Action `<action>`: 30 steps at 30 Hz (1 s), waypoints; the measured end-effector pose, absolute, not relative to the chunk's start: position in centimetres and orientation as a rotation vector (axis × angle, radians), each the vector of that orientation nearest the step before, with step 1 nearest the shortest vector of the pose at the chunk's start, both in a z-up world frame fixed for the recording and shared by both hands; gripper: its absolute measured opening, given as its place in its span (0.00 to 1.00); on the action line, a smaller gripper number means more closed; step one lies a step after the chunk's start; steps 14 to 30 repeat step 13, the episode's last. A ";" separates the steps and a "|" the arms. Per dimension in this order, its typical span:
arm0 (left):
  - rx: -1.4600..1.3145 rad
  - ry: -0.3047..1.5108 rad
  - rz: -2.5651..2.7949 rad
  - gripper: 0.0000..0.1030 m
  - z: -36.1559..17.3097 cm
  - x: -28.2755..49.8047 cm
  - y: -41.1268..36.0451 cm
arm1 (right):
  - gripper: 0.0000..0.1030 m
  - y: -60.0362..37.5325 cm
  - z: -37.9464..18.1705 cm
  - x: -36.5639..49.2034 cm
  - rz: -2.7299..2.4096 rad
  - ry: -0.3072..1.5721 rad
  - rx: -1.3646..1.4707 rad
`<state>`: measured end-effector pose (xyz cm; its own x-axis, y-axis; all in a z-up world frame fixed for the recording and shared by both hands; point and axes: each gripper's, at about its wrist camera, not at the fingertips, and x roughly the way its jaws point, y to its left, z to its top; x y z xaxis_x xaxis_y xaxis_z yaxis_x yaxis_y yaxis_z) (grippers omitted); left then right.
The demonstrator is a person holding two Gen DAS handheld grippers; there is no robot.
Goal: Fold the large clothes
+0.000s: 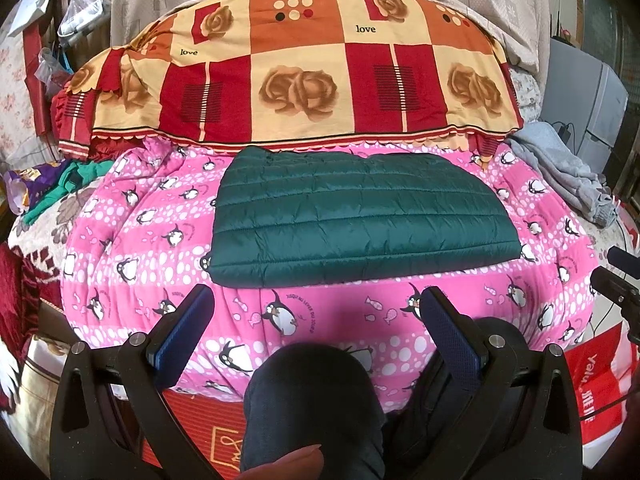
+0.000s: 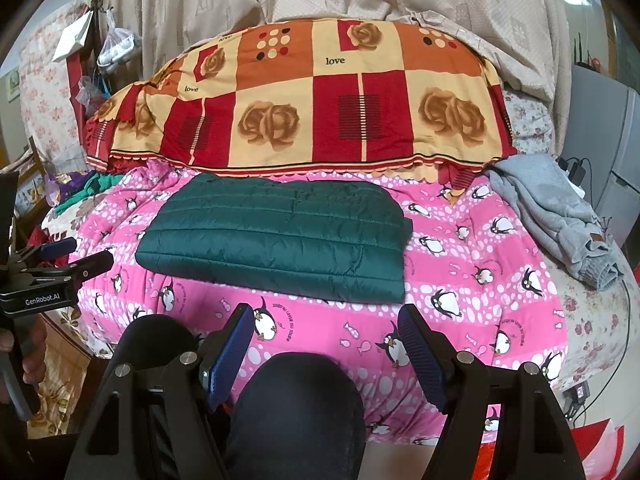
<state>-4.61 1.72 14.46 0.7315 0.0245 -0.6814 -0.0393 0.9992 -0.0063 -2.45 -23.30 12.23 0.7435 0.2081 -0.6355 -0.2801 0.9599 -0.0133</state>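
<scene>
A dark green quilted jacket (image 1: 360,216) lies folded into a flat rectangle on the pink penguin blanket (image 1: 132,272); it also shows in the right wrist view (image 2: 276,236). My left gripper (image 1: 316,300) is open and empty, held back from the jacket's near edge above the blanket's front. My right gripper (image 2: 326,316) is open and empty, also short of the jacket's near edge. The left gripper shows at the left edge of the right wrist view (image 2: 68,258). The right gripper's tip shows at the right edge of the left wrist view (image 1: 618,276).
A red and cream rose-patterned quilt (image 1: 304,76) is piled behind the jacket. A grey garment (image 2: 560,216) lies at the bed's right. Green and purple clothes (image 1: 60,188) lie at the left. The person's dark-trousered knee (image 2: 296,408) is below the grippers.
</scene>
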 end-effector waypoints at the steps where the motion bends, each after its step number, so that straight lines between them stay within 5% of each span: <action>1: -0.020 0.749 0.034 1.00 14.5 -4.7 1.7 | 0.70 -23.3 12.2 -2.4 0.267 0.681 -0.111; 30: -0.023 0.713 0.025 1.00 15.0 -5.1 0.9 | 0.70 -23.1 12.1 -2.5 0.267 0.686 -0.108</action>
